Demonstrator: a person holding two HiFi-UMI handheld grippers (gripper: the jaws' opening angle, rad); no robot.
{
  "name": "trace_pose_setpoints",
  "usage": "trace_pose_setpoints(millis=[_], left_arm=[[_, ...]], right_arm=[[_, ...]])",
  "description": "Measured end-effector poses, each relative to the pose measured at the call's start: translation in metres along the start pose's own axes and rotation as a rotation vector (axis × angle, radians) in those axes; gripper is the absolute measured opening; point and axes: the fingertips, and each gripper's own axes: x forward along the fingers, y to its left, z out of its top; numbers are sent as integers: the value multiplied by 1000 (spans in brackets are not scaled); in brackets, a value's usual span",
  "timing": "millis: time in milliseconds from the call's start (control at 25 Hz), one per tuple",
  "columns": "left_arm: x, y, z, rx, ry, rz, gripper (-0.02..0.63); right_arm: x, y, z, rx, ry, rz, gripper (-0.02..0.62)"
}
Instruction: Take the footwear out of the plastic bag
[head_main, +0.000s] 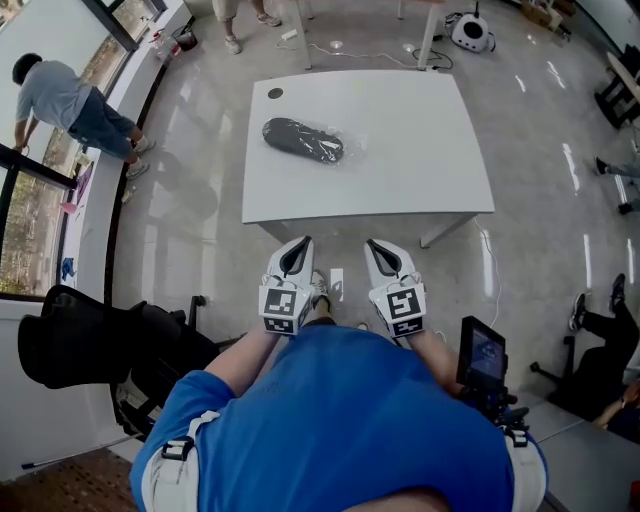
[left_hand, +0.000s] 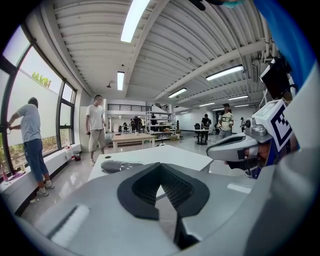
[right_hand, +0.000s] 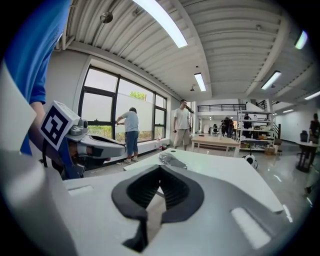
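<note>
We hold the left gripper (head_main: 298, 248) and the right gripper (head_main: 376, 250) side by side in front of our blue shirt (head_main: 340, 420), just short of the near edge of the white counter (head_main: 410, 150). Both have their jaws closed together with nothing between them. The dark footwear (head_main: 298, 138) lies inside a clear plastic bag (head_main: 346, 149) on the counter's far left part, well apart from both grippers.

1. The plastic bag (head_main: 346, 151) veils your dark footwear (head_main: 298, 138); its kind is unclear.
2. The dark spot (head_main: 275, 94) on your table (head_main: 400, 150) is too small to identify.
3. The head view's right edge crops a person (head_main: 603, 326).
</note>
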Motion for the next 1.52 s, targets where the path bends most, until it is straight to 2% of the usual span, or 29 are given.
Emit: trace_pose_setpoints(millis=[360, 520, 720, 920, 1040, 1240, 1520], left_arm=[[76, 98, 6, -19, -24, -3, 3], [93, 136, 9, -23, -23, -14, 3], [114, 172, -2, -7, 2, -43, 3], [130, 184, -8, -1, 41, -50, 3], [140, 185, -13, -1, 68, -35, 3], [156, 186, -23, 4, 131, 10, 3], [186, 186, -24, 29, 201, 69, 3]], right_arm=[[116, -25, 22, -56, 45, -4, 3], [158, -27, 34, -96, 67, -18, 3], [207, -34, 25, -171, 139, -36, 5], [241, -45, 5, -281, 247, -12, 8], [260, -51, -16, -347, 316, 45, 70], [283, -64, -53, -457, 412, 125, 77], [318, -84, -92, -648, 485, 249, 101]])
